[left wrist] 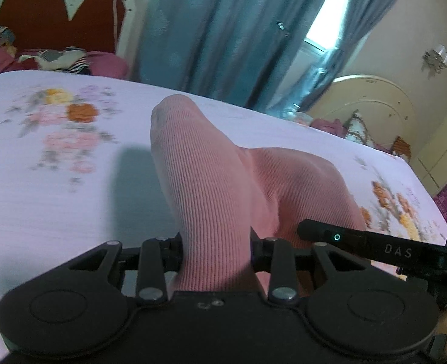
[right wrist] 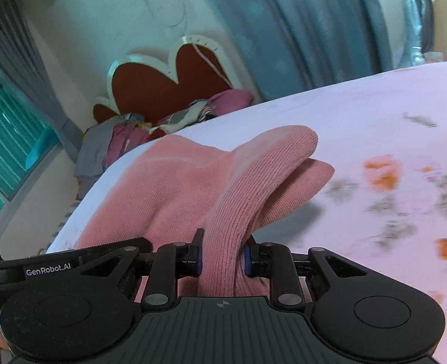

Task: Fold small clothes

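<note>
Floral bedsheet (left wrist: 56,182) below; left tool (left wrist: 215,251) and right tool (right wrist: 222,257) each clench the pink sock (left wrist: 205,182). Carry both ends level, laying edges aligned.

Daylight glares through the window (left wrist: 320,30); floral sheet (left wrist: 71,133) motion-blurred, fisheye edges bend and darken.

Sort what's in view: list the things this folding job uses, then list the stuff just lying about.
In use:
- pink knitted garment, lifted off the bed
- left gripper, jaws shut on it
- right gripper, jaws shut on it
- floral bedsheet below it

Lying about:
- heap of clothes by the red headboard
- blue curtains
</note>
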`<state>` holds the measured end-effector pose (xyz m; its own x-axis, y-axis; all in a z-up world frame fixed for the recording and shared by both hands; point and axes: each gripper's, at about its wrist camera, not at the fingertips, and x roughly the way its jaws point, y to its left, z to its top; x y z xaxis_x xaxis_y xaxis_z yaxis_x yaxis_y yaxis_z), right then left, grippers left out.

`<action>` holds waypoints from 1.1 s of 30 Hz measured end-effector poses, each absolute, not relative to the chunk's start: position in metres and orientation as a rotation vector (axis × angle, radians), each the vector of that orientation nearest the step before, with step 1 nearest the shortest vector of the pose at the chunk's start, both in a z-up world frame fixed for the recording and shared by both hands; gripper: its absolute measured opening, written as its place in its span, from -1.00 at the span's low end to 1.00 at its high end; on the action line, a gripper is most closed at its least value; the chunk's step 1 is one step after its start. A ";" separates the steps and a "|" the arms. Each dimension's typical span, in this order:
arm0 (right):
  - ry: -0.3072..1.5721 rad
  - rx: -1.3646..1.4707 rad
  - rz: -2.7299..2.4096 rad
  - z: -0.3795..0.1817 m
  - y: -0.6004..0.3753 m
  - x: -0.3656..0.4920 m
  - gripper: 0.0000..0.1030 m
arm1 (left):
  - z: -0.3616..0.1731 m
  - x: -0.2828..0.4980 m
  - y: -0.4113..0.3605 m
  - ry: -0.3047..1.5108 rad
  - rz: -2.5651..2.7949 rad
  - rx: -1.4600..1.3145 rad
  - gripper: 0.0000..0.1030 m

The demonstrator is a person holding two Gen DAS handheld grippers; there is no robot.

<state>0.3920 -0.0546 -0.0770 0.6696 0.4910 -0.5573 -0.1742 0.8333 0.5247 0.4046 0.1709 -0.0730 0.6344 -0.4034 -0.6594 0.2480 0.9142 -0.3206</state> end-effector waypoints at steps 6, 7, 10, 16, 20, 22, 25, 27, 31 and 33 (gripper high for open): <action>0.761 0.396 0.413 -0.097 -0.016 0.417 -0.54 | -0.091 0.414 0.216 0.789 -0.336 -0.209 -0.35; 0.764 0.377 0.413 -0.101 -0.012 0.420 -0.54 | -0.096 0.414 0.220 0.788 -0.324 -0.212 -0.34; 0.786 0.348 0.401 -0.117 -0.007 0.425 -0.54 | -0.117 0.417 0.229 0.804 -0.288 -0.211 -0.26; 0.817 0.374 0.340 -0.138 -0.029 0.434 -0.54 | -0.133 0.414 0.230 0.781 -0.255 -0.160 0.20; 0.814 0.315 0.312 -0.134 -0.032 0.430 -0.54 | -0.119 0.410 0.230 0.768 -0.234 -0.137 0.23; 0.781 0.279 0.296 -0.122 -0.031 0.426 -0.54 | -0.109 0.403 0.231 0.719 -0.213 -0.118 0.20; 0.724 0.239 0.307 -0.108 -0.024 0.426 -0.54 | -0.092 0.400 0.231 0.643 -0.209 -0.107 0.14; 0.714 0.219 0.324 -0.102 -0.013 0.435 -0.54 | -0.089 0.409 0.227 0.639 -0.221 -0.096 0.05; 0.718 0.192 0.322 -0.106 0.009 0.455 -0.54 | -0.097 0.440 0.217 0.656 -0.227 -0.069 -0.04; 0.730 0.172 0.302 -0.113 0.017 0.466 -0.54 | -0.104 0.454 0.214 0.670 -0.222 -0.052 -0.04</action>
